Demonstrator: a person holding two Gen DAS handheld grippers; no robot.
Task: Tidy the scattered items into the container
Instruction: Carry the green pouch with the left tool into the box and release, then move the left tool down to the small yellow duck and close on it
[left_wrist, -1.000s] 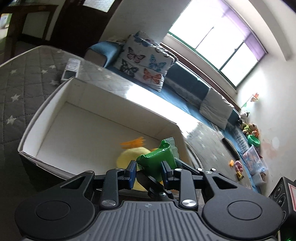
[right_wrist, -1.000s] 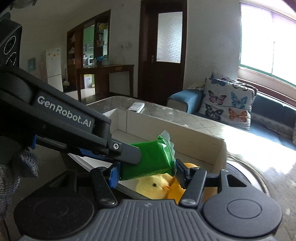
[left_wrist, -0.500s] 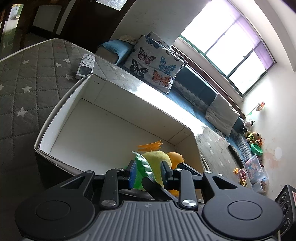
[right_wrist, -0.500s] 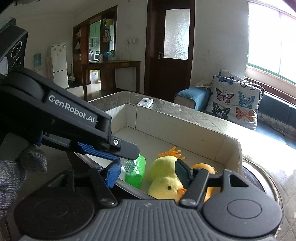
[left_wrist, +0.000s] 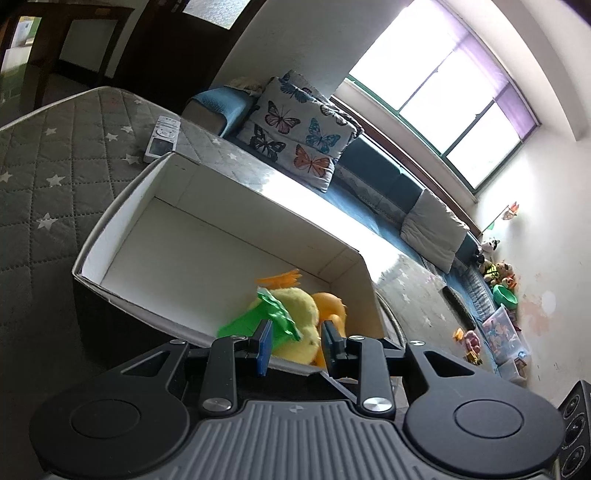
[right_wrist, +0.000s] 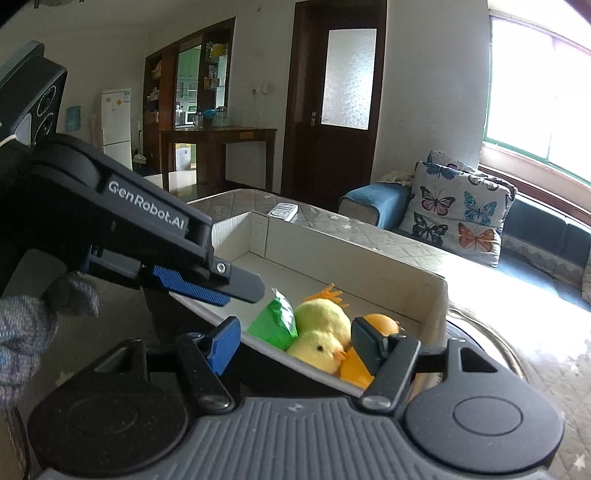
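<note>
Green snack pouch (right_wrist: 274, 325), frame centre in box (right_wrist: 424, 291): light, crinkly; we'd pinch its crimped top. Left gripper (left_wrist: 295, 341) and right gripper (right_wrist: 293, 341) jaws opening, empty.

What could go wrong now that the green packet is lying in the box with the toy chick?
1. The green packet leans against the toy chick close to the near wall of the box. A gripper passing low could catch it.
2. The left gripper and right gripper, its jaws opening with nothing between them, hang close together over that wall and could bump each other or the box.
</note>
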